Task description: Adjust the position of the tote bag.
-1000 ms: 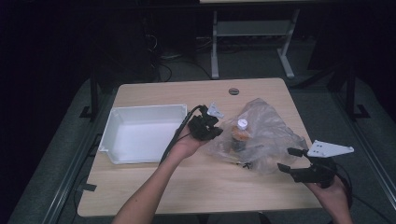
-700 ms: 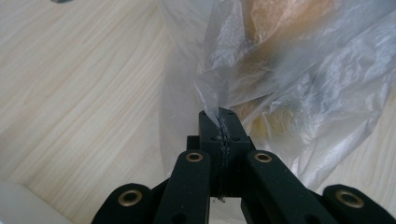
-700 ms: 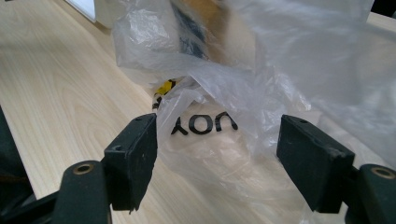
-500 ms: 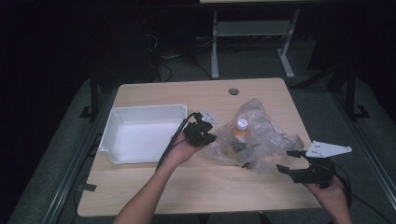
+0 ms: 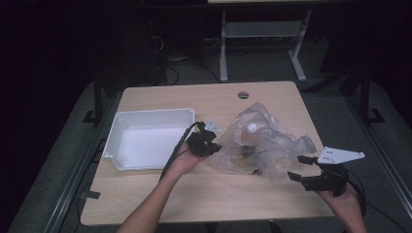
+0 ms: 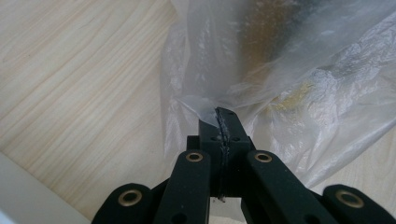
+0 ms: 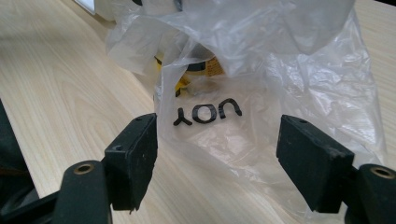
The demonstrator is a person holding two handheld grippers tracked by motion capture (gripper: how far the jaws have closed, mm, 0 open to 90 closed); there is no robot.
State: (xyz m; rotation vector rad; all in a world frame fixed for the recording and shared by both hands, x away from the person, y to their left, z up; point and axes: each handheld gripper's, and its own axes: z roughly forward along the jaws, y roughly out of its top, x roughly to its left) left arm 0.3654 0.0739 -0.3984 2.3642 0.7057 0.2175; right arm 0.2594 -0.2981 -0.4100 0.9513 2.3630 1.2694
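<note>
Two hand-held grippers, one crinkly clear plastic bag (image 5: 262, 143).
Left hand-held gripper (image 6: 219, 122) pinches the bag, now lower at centre frame; right hand-held gripper (image 7: 217, 149) waits wide open.

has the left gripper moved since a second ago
Yes. The left gripper, shut on the plastic bag, has dropped lower in the high view, toward the table's near edge, beside the white tray.
</note>
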